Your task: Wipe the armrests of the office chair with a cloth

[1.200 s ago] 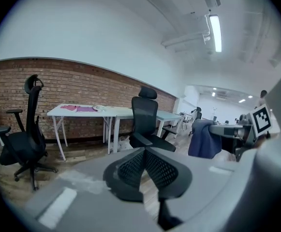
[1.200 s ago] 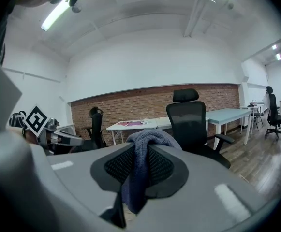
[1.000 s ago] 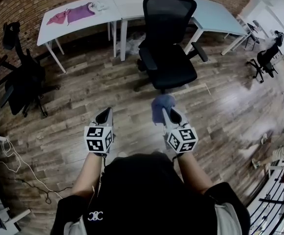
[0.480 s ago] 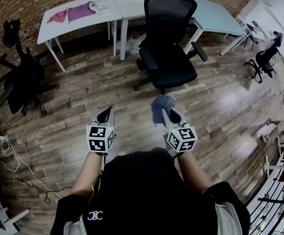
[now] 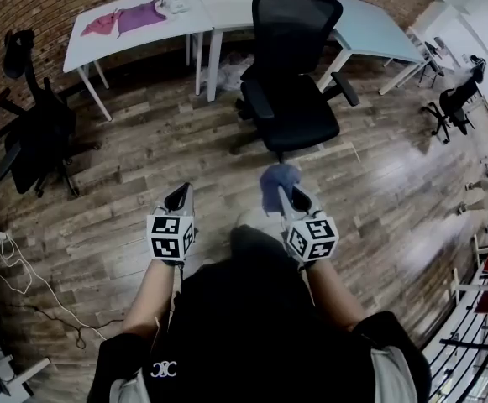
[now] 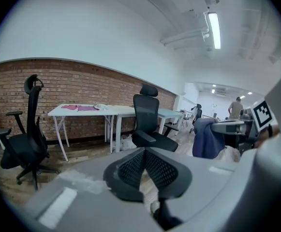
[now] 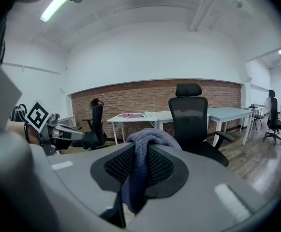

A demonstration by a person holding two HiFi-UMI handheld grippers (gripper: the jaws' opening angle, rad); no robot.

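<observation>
**Cloth clamped in right gripper, chair ahead with clear floor**

Our right gripper [image 5: 294, 196] is pinched on the blue cloth [image 5: 277, 180]. The left gripper [image 5: 179, 198] has its jaws pressed together with nothing between them. The office chair [image 5: 292, 99] stands ahead, well apart from both grippers, with bare wooden floor [image 5: 160, 154] between. Its armrests [image 5: 256, 99] are untouched. White tables [image 5: 143, 32] stand just behind it, and a second chair [image 5: 34, 137] is far left.
</observation>
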